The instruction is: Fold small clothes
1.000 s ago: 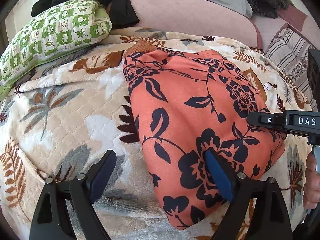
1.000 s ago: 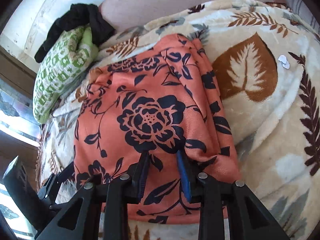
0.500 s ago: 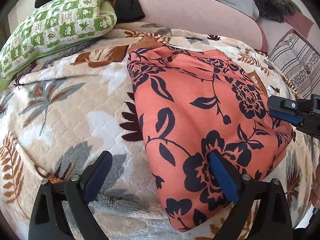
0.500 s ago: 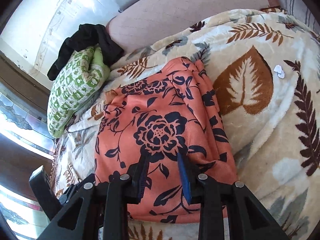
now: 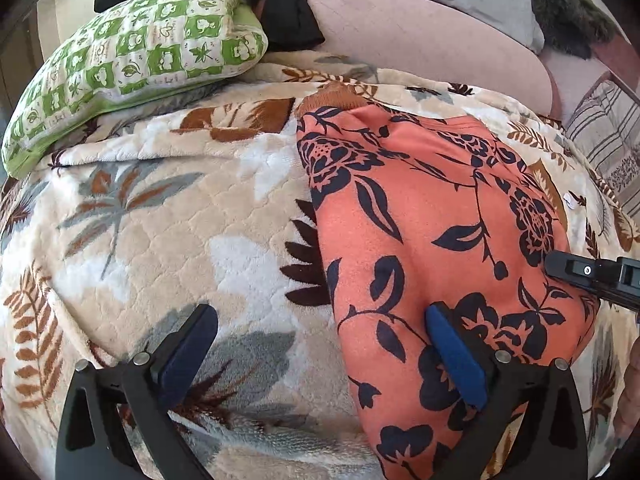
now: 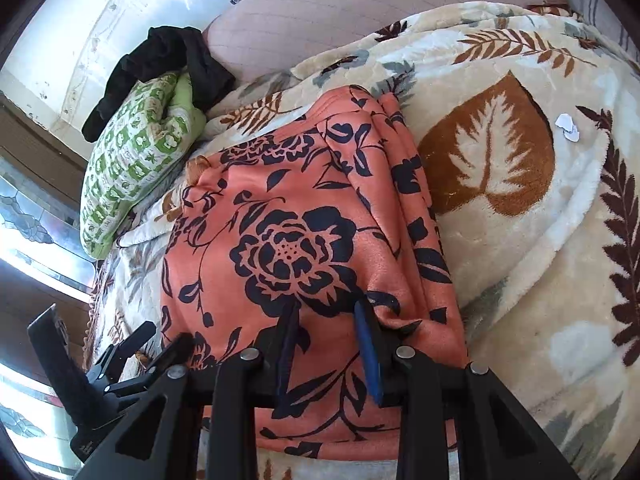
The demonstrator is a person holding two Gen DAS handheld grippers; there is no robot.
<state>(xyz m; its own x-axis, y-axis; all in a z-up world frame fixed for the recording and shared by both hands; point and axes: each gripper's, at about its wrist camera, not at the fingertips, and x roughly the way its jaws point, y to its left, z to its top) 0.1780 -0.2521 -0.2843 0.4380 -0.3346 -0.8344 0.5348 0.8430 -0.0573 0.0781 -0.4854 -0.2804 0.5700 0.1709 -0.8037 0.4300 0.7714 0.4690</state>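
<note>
The orange flowered garment (image 5: 432,248) lies folded on the blanket (image 5: 168,240), right of centre in the left view. The left gripper (image 5: 320,344) is spread wide, grasping nothing. The right gripper (image 6: 328,332) is partly closed over the cloth; whether it pinches fabric I cannot tell. This looks like a finished fold; next probably another fold. No containers show.
</note>
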